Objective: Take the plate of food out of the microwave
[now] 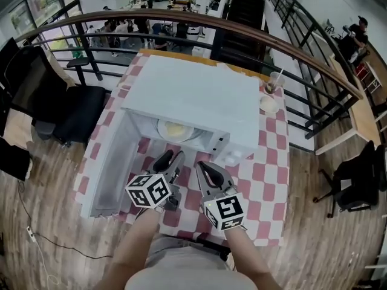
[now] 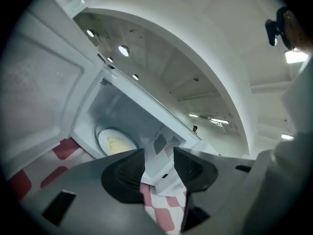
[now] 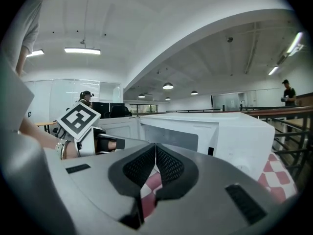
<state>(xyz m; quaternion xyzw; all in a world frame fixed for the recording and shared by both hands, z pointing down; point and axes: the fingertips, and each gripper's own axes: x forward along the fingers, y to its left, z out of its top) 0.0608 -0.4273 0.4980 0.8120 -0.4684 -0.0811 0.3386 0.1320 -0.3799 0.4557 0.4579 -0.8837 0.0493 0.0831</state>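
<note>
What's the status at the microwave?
Left tongs open, empty; right tongs shut, empty. Plate inside microwave, untouched. Door open, nothing blocking the way in.

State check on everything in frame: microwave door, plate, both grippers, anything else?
White microwave door: open.
White plate of yellow food: inside the microwave, untouched.
Left gripper: open, empty.
Right gripper: shut, empty.
Clear plastic cup with straw: upright on the red-checked table.
</note>
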